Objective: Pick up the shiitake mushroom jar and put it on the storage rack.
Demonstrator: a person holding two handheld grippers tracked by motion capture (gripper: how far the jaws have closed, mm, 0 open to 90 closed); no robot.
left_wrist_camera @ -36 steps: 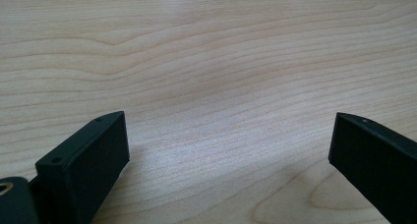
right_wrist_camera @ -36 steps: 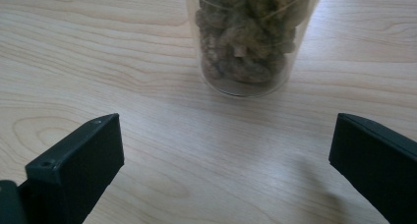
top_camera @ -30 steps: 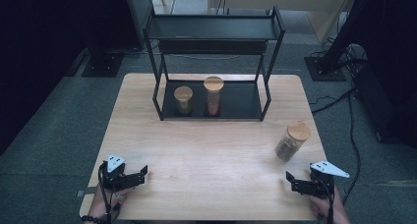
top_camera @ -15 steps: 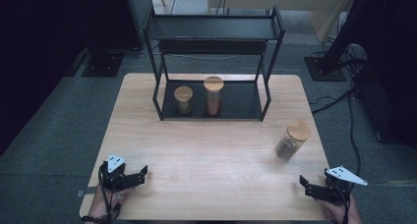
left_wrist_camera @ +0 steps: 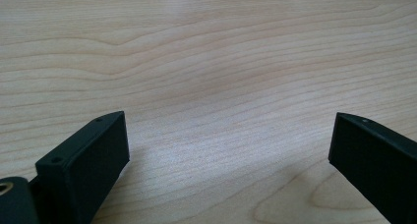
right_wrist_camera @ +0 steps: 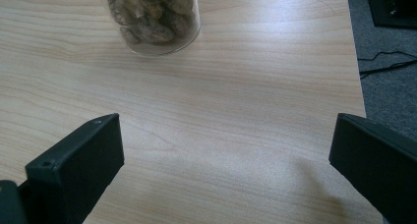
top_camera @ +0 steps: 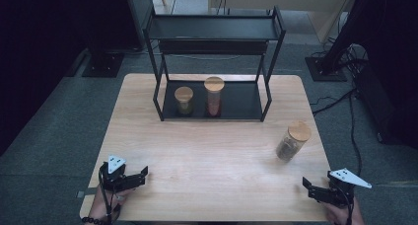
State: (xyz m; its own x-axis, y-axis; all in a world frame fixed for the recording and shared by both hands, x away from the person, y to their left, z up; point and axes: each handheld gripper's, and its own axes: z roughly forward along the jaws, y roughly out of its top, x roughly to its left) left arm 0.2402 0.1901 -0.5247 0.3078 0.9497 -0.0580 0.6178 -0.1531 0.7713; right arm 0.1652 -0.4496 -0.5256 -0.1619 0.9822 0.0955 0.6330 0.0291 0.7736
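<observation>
A glass jar [top_camera: 293,140] with a wooden lid and brown lumpy contents stands on the right side of the wooden table [top_camera: 212,156]. Its lower part appears at the top of the right gripper view as the jar [right_wrist_camera: 152,17], ahead of the jaws and apart from them. My right gripper [top_camera: 307,188] [right_wrist_camera: 228,130] rests open and empty at the table's near right corner. At the near left corner my left gripper [top_camera: 142,176] [left_wrist_camera: 228,130] is open too, with bare wood between its jaws.
A black two-tier rack [top_camera: 214,62] stands at the back of the table. On its lower shelf are a short jar [top_camera: 184,100] and a taller jar [top_camera: 214,95], both with wooden lids. The table's right edge [right_wrist_camera: 356,76] runs close beside the right gripper, with cables on the floor beyond.
My right gripper has slid to the right and a little toward the near edge, away from the jar. The left gripper and all the jars have stayed put.
</observation>
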